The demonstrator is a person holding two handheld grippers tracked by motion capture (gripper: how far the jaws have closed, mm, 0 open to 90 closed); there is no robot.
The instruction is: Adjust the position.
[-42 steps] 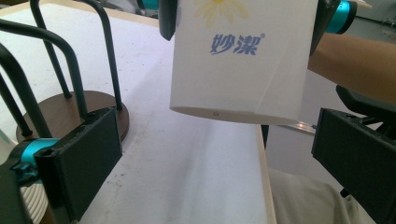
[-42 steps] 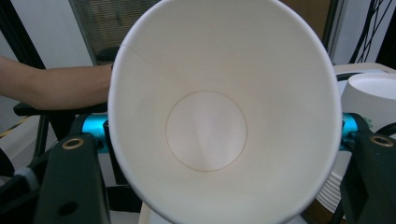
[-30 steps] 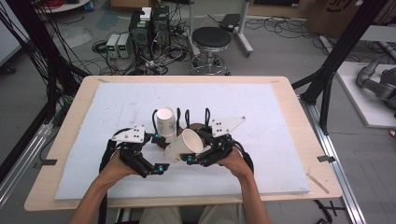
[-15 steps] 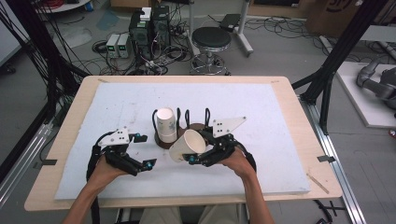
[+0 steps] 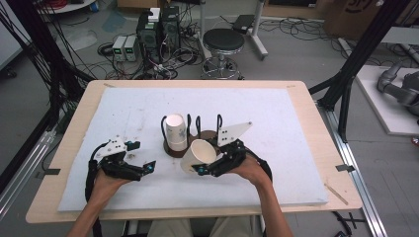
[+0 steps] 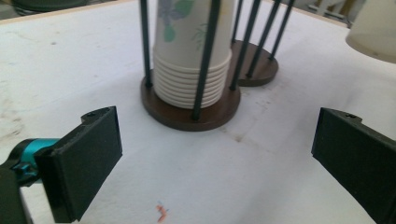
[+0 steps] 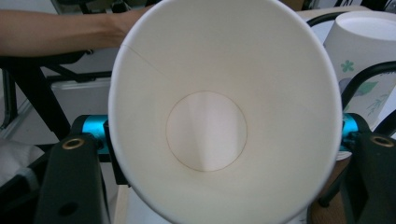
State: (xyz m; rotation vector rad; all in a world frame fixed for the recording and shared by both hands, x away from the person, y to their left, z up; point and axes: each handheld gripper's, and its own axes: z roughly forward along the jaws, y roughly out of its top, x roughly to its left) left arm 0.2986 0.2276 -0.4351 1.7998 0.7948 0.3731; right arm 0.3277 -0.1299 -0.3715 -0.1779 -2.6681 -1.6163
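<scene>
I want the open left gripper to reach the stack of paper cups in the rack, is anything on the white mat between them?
Nothing visible: in the left gripper view the left gripper faces the nested paper cup stack across bare white mat. The rack's thin black upright rods do surround the stack.

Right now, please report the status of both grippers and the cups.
Left gripper open, empty. Right gripper shut on paper cup, tilted. Cup stack in rack. Nothing between.

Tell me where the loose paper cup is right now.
In the high view, the paper cup lies tilted in the right gripper, just right of the cup stack in its holder.
</scene>
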